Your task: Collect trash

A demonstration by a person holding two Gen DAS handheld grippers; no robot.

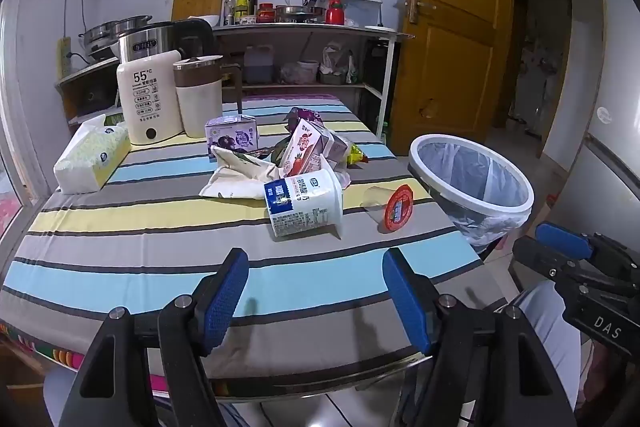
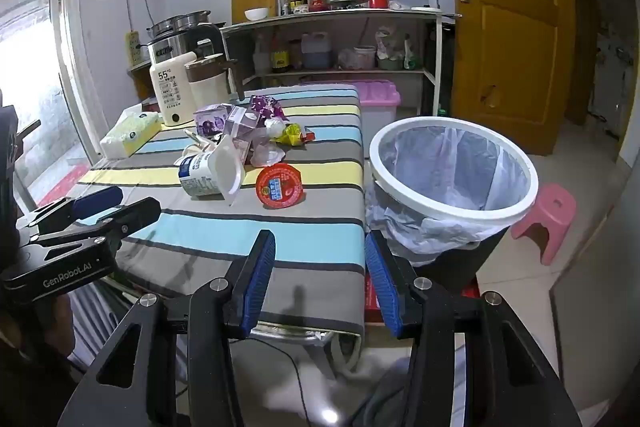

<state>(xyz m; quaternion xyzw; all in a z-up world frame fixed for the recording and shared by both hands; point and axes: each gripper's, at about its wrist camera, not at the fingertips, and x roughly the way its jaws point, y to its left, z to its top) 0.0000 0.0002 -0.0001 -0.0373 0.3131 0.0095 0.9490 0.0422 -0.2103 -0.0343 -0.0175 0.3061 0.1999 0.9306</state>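
A heap of trash lies mid-table on the striped cloth: a tipped white yogurt tub [image 1: 304,205] [image 2: 204,173], a clear cup with a red lid [image 1: 396,207] [image 2: 279,185], a red milk carton [image 1: 302,149], a purple carton [image 1: 231,135] [image 2: 210,121], a crumpled white bag [image 1: 240,173] and wrappers [image 2: 294,135]. A bin with a white rim and clear liner [image 1: 472,183] [image 2: 452,175] stands at the table's right. My left gripper [image 1: 316,297] is open and empty over the near table edge. My right gripper [image 2: 320,275] is open and empty, near the table's front right corner.
A tissue box [image 1: 90,161], a white thermos kettle [image 1: 150,99] and a jug [image 1: 198,93] stand at the table's back left. A cluttered shelf [image 1: 304,27] is behind. A pink stool [image 2: 548,217] and a pink-lidded box [image 2: 378,99] sit on the floor. A wooden door [image 1: 452,19] is at the right.
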